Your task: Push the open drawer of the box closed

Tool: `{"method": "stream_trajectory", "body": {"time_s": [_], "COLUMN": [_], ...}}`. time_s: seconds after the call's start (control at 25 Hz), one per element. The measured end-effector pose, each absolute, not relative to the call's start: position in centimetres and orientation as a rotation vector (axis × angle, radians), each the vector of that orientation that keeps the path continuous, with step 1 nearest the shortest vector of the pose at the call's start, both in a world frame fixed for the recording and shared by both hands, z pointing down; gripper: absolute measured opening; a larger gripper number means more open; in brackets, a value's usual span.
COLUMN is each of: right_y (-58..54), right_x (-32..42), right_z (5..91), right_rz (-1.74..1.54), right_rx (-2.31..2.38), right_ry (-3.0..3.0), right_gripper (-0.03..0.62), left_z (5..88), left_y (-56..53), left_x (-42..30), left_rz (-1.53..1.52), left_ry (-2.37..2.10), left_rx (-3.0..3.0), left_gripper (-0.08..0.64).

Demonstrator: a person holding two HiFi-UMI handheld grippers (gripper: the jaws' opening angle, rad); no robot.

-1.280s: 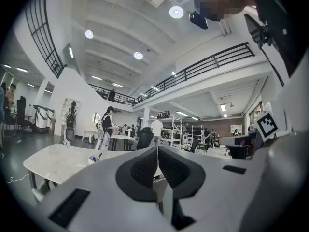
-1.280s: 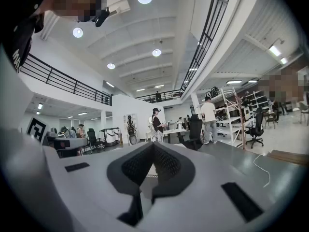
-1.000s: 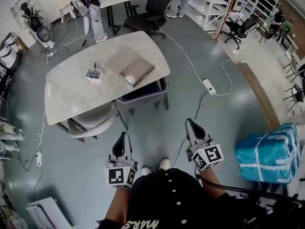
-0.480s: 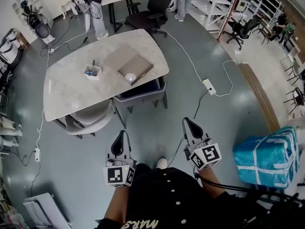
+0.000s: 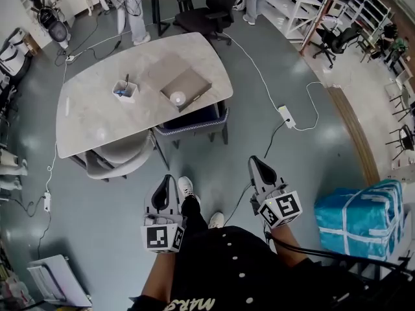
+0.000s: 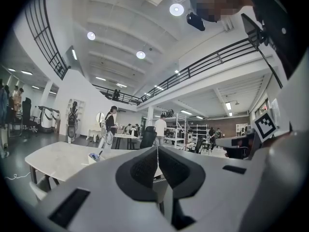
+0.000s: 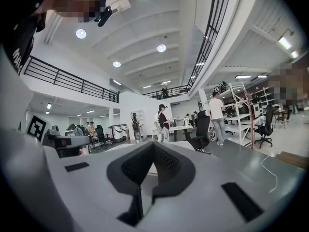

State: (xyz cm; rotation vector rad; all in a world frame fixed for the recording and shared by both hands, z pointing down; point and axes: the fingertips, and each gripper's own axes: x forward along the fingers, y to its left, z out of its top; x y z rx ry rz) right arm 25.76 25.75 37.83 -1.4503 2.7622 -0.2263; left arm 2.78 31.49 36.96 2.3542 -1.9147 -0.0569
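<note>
The big pale grey table with rounded corners [image 5: 97,118] stands well away from the person, across the shiny grey floor [image 5: 311,154]. On the table lies the flat tan box [image 5: 188,86], near the edge that faces the person, so I think its drawer can be reached from this side. It is too small here to see how far the drawer sticks out. Both tools are held low, close to the person's body, because the box is too far off to touch. The left gripper [image 5: 165,188] has its dark jaws pressed together with nothing in them. The right gripper [image 5: 259,170] is the same. I think closed jaws make a good blunt tip for pushing. A small white cup with a pen in it [image 5: 126,91] sits near the box, not touching it.
</note>
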Motion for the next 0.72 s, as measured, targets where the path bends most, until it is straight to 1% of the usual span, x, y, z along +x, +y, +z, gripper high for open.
{"method": "stream_trajectory", "body": {"time_s": [0.32, 0.72], "right_y": [21.2, 12.4], "right_x": [24.2, 20.5], "right_z": [38.3, 38.6], "right_rz": [-0.231, -0.239], "right_rx": [-1.46, -1.466], "right_ry": [2.764, 2.801], "right_gripper": [-0.003, -0.003], "left_z": [37.2, 36.5], "left_y": [27.0, 17.4], "left_x": [1.1, -2.9], "left_rz": [-0.056, -0.099], "left_ry": [-1.916, -1.932], "left_rx": [2.359, 2.354], "left_gripper": [0.017, 0.017]}}
